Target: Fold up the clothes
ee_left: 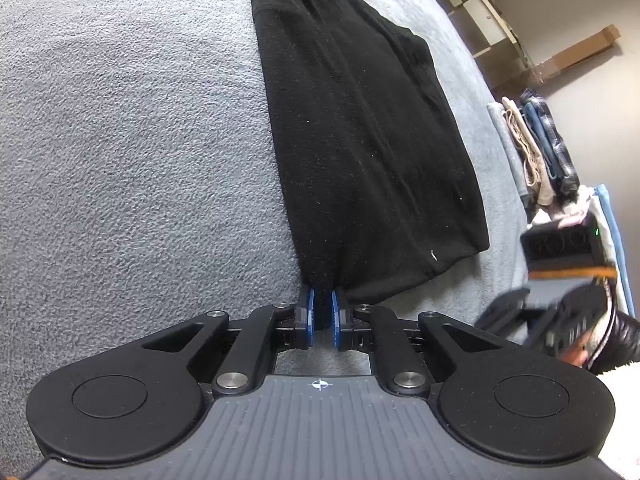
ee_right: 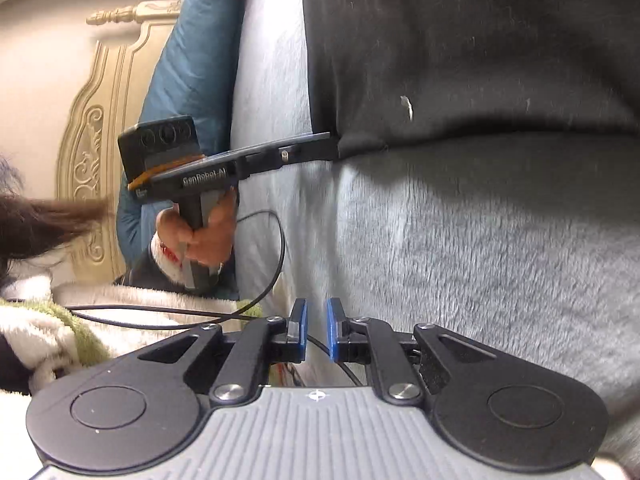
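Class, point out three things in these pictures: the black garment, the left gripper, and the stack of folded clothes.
black garment (ee_left: 360, 140), left wrist view, middle of its top
left gripper (ee_left: 323, 314), left wrist view, between its fingertips
stack of folded clothes (ee_left: 540, 144), left wrist view, its side

Black garment (ee_left: 360, 140) matt fleecy cloth; grey blanket (ee_left: 120, 140) plush, nubbly.

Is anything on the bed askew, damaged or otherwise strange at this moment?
Little stands out. The black fleece garment lies folded on the grey plush blanket, its near corner pinched by the left gripper. Only bits of white lint dot the fabric. The right gripper holds nothing.
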A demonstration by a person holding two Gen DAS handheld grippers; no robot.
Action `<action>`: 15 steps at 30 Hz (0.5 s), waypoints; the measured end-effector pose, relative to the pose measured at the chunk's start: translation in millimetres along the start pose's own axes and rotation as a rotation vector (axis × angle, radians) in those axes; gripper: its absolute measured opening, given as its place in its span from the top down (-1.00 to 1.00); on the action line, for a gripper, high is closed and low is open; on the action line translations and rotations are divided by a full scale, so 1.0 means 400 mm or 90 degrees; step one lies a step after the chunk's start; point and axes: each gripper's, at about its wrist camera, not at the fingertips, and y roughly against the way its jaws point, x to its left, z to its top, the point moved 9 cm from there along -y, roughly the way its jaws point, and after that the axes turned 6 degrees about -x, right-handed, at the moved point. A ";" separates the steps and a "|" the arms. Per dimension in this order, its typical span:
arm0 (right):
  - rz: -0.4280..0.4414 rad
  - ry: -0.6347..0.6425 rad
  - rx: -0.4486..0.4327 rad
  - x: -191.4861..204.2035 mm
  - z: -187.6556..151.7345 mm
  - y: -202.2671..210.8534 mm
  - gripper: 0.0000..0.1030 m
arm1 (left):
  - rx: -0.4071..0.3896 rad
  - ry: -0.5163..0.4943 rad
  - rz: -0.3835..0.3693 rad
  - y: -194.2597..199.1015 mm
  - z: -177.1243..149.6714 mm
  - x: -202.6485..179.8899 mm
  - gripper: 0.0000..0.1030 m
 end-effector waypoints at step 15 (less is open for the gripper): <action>0.043 -0.047 0.011 -0.004 -0.033 0.047 0.71 | -0.003 0.006 0.000 -0.004 -0.004 -0.001 0.83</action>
